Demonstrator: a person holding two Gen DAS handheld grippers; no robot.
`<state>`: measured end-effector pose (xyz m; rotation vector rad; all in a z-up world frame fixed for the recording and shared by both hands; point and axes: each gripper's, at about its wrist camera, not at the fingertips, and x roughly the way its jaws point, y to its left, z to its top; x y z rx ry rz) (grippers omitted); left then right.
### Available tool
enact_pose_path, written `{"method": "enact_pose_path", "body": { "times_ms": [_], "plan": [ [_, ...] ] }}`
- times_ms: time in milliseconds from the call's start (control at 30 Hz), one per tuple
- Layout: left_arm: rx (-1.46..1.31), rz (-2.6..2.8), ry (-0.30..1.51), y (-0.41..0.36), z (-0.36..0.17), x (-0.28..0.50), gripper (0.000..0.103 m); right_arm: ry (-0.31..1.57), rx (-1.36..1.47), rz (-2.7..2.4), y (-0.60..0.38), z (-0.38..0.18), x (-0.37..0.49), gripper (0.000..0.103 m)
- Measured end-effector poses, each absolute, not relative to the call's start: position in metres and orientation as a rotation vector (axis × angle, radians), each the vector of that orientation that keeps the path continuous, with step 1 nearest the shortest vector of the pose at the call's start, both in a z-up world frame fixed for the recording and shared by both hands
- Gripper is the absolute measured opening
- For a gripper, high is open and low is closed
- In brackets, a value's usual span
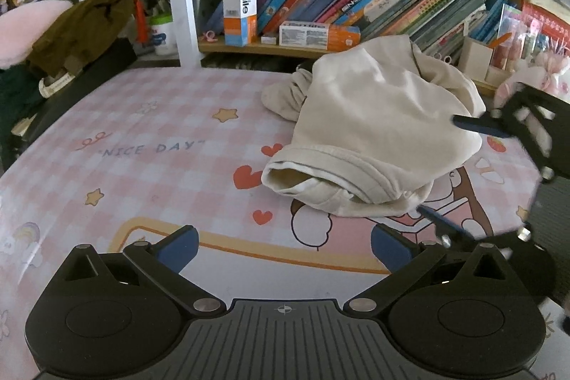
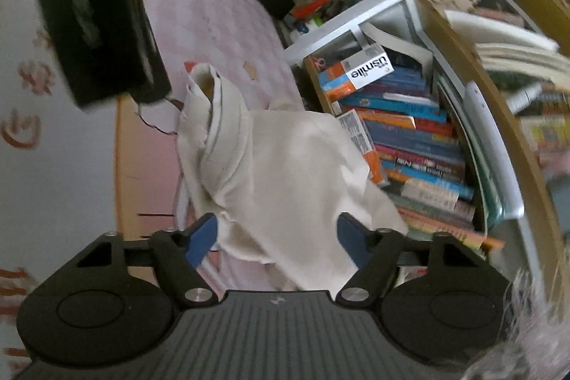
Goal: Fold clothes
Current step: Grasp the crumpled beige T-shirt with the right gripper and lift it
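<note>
Cream garment (image 1: 374, 130) is what your two tongs are working around, so start from them. Your right gripper (image 2: 276, 237) has its jaws spread wide, with cloth lying in the gap between the blue pads; nothing is pinched. Seen from the left wrist, that same right gripper sits at the garment's right edge, blurred. Your left gripper (image 1: 285, 248) is also spread wide and holds nothing, hovering over the pink checked cloth (image 1: 142, 138) short of the heap.

If the aim now is to take hold for spreading, I'd judge a single layer at an edge or hem the best bite. Pick the ribbed opening (image 1: 306, 173) facing the left gripper rather than the bulk, which would gather several layers. Keep the two grips well apart so the fabric can be drawn flat.

The garment lies crumpled on the right part of the table, in front of the bookshelf (image 1: 356, 2), bunched high at the back and not folded. It looks like soft, thick knit, likely to sag and slide.
</note>
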<state>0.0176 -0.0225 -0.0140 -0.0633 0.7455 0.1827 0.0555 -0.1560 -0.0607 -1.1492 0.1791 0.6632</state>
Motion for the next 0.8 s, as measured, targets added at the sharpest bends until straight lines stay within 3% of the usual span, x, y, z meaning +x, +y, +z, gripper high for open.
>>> {"method": "enact_pose_path", "body": {
  "times_ms": [33,100,133,167,200,500,800],
  "plan": [
    [-0.062,0.183,0.744,-0.022,-0.013,0.016,0.103,0.177,-1.177,0.655,-0.153,-0.063,0.061,0.048],
    [-0.063,0.181,0.753,-0.02,-0.013,0.015,0.103,0.188,-1.234,0.645,-0.148,-0.07,0.071,0.044],
    [-0.064,0.18,0.762,-0.019,-0.013,0.015,0.103,0.202,-1.262,0.645,-0.147,-0.073,0.075,0.037],
    [-0.064,0.179,0.772,-0.018,-0.013,0.014,0.103,0.214,-1.279,0.647,-0.146,-0.076,0.078,0.027],
    [-0.062,0.189,0.771,-0.017,-0.012,0.013,0.103,0.229,-1.257,0.645,-0.147,-0.073,0.081,0.007],
    [-0.189,0.126,0.763,-0.007,-0.011,0.01,0.103,0.245,-0.775,0.656,-0.171,0.043,0.082,0.005],
    [-0.172,0.055,0.689,-0.028,-0.004,0.011,0.101,0.083,-0.641,0.607,-0.186,0.142,0.073,0.004]
  ]
}}
